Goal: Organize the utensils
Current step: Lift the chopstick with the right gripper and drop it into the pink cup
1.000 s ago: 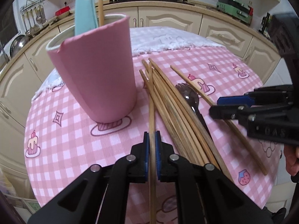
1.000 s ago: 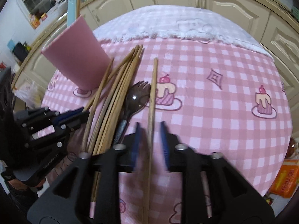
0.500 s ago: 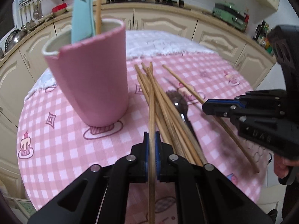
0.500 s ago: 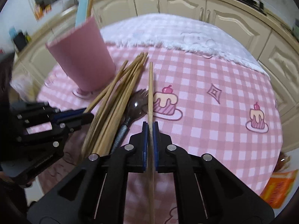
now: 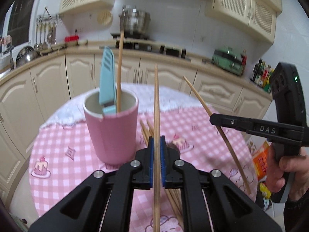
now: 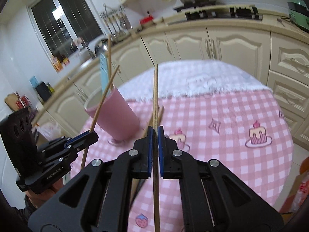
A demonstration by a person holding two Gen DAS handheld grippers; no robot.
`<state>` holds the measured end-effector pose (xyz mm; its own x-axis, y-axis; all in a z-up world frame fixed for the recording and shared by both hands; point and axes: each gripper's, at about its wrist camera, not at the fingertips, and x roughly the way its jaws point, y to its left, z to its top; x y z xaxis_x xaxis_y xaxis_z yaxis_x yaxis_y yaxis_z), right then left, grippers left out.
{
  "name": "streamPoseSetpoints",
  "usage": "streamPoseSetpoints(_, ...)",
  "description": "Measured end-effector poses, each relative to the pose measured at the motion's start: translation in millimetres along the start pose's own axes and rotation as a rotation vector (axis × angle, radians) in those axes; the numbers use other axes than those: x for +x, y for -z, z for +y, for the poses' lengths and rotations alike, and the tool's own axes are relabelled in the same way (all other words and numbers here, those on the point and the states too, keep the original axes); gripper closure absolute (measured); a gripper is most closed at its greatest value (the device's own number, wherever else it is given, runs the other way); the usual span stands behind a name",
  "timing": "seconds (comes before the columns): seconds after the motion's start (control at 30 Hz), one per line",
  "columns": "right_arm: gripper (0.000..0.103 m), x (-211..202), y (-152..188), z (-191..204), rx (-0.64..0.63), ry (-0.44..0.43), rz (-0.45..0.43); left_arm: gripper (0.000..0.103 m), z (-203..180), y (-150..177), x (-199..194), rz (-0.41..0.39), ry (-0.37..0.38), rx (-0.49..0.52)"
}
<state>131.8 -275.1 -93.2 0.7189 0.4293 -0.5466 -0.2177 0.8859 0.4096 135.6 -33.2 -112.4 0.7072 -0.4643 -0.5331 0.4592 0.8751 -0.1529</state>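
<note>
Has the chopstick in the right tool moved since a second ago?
Yes. The chopstick lay flat on the checked tablecloth before; now the right tool holds it lifted, its tip against the cabinets.

Before you: pink cup (image 5: 112, 133), pale inside; light-blue utensil (image 5: 107, 85) and tan wooden chopstick (image 5: 120, 71) in it. Tablecloth (image 6: 231, 127) pink-and-white check with cake motifs. Your grippers: black, blue pads (image 5: 151, 160). Cabinets (image 5: 48, 81) cream.
</note>
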Motion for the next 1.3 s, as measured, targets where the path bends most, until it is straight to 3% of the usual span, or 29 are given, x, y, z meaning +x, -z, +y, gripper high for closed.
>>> streamPoseSetpoints(0.33,0.097,-17.9,-47.5,41.5,-0.01,-0.094,-0.233,0.097,17.8,-59.1,-62.1,-0.268,0.0,-0.043)
streamPoseSetpoints(0.5,0.097,-4.9,-90.6,77.6,-0.026,-0.148,-0.341,0.097,34.5,-96.5,-69.2,-0.367,0.004,-0.07)
streamPoseSetpoints(0.67,0.097,10.4,-120.7,111.3,-0.081,-0.141,-0.425,0.097,49.2,-125.3,-59.3,-0.46,0.02,-0.103)
streamPoseSetpoints(0.93,0.097,46.1,-134.7,114.5,-0.074,-0.11,-0.47,0.097,65.4,-140.9,-19.6,-0.507,0.001,-0.123)
streamPoseSetpoints(1.3,0.097,74.0,-116.1,107.3,-0.082,-0.074,-0.459,0.097,77.3,-115.9,19.7,-0.467,-0.047,-0.128)
